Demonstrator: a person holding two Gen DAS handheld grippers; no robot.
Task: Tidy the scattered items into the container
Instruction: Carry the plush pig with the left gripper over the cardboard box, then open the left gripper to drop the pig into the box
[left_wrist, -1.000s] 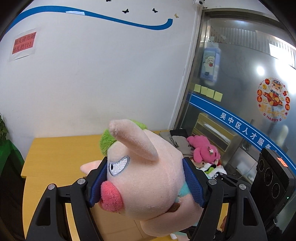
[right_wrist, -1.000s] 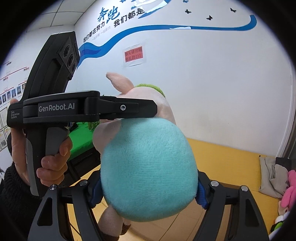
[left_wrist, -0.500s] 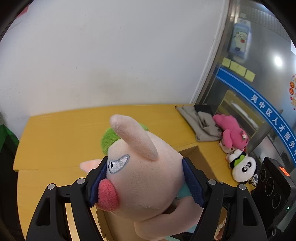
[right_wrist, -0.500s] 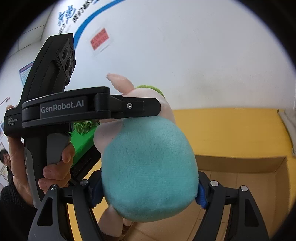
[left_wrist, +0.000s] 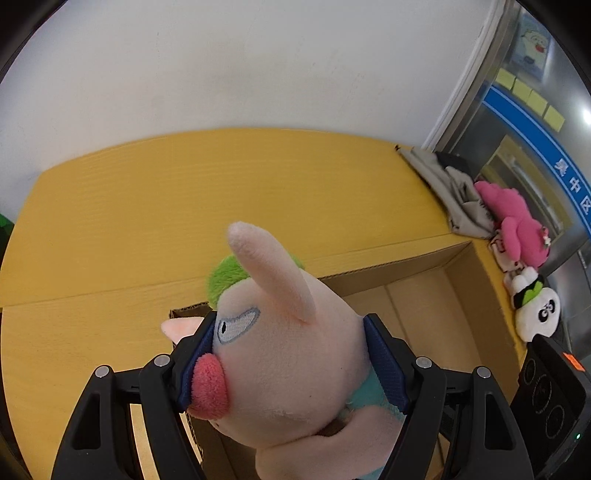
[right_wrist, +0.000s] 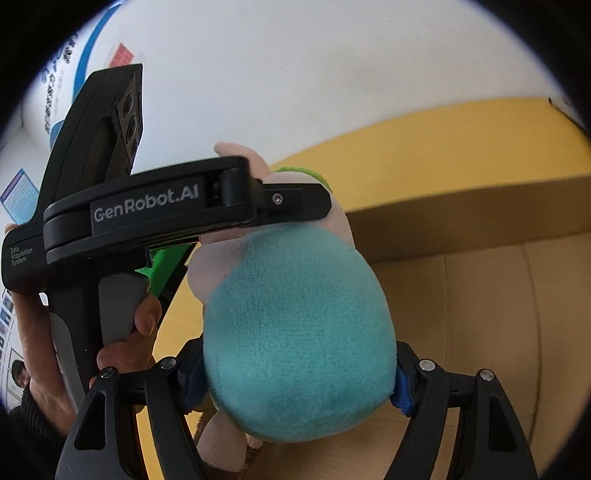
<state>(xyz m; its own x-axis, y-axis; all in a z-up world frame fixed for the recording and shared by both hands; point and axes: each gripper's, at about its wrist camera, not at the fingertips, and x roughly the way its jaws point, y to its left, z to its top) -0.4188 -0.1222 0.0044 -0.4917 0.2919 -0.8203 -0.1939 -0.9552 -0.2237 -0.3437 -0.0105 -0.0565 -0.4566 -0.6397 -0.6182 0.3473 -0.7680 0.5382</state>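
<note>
Over the last second both views have tipped downward: before, the wall and the glass door filled the background, and now the open cardboard box (left_wrist: 424, 306) lies directly under the pig plush toy (left_wrist: 295, 369). The toy itself has not moved in the grip. The left tool (left_wrist: 291, 369) is closed on its pink head, with the blue pads pressed into both cheeks, and the right tool (right_wrist: 295, 373) is closed on its round teal body. In the right wrist view the left tool (right_wrist: 184, 210) is seen from the side, clamped across the head, and a person's hand (right_wrist: 125, 339) holds its handle. So the toy hangs in the air between the two tools, above the box, not yet inside; the box floor (right_wrist: 480, 314) under it looks bare. I judge that the carry is almost finished and that lowering and letting go comes next. On the desk (left_wrist: 184, 206), to the right of the box, a pink plush (left_wrist: 517, 221), a panda plush (left_wrist: 539, 314) and a grey cloth (left_wrist: 454, 199) lie outside it, so the tidying is far from complete.
</note>
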